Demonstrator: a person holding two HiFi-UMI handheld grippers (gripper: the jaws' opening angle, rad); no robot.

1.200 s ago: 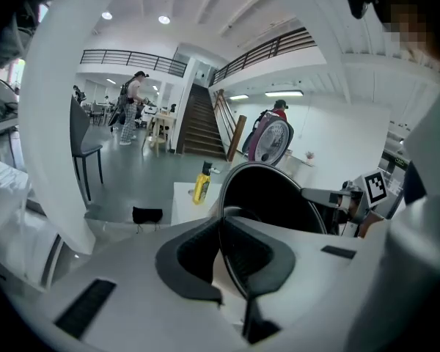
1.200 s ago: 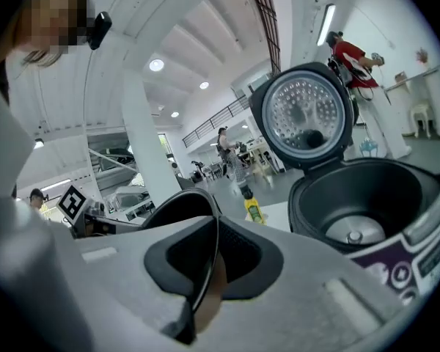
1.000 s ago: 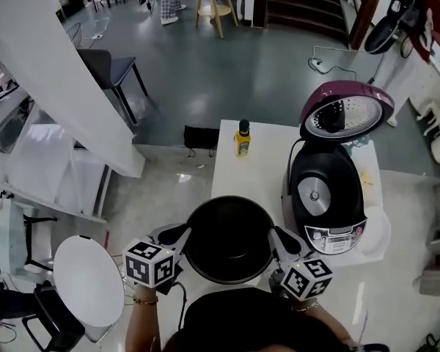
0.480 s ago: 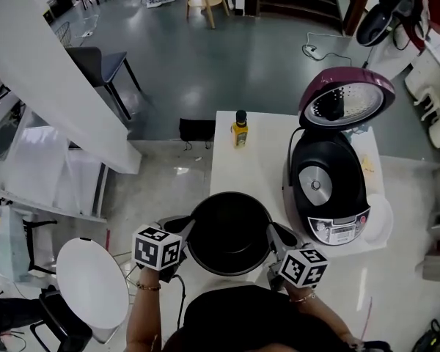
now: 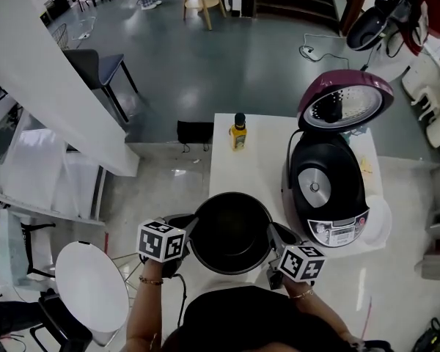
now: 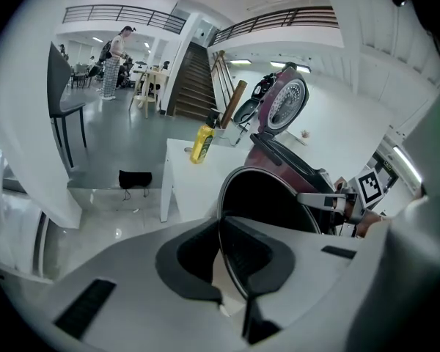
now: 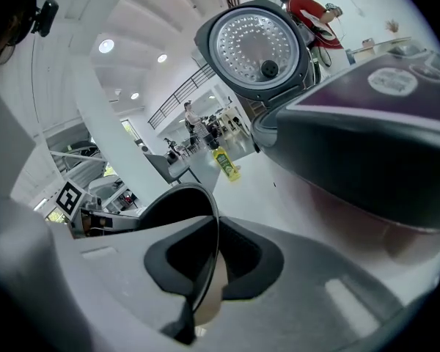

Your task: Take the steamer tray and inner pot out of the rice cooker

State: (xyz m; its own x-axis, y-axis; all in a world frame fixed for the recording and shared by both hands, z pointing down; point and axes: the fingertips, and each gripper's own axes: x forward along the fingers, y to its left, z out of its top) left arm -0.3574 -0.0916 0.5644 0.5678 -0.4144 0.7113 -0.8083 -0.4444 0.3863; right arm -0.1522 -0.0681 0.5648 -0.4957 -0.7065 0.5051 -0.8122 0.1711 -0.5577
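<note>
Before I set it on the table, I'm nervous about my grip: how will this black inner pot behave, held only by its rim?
Probably stiff: the inner pot looks perfectly round though pinched by the left gripper and right gripper. Its thin, smooth rim may slip from the grip. It looks empty, so likely light.

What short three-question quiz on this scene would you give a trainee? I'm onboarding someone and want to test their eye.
1. True or false: the rice cooker has its lid shut.
2. What does the left hand-held gripper clamp? A the lid; B the inner pot, at its rim; C nothing.
3. Fill in: in the head view, the yellow bottle stands on the table to the cooker's ___.
Key: 1 false; 2 B; 3 left.
</note>
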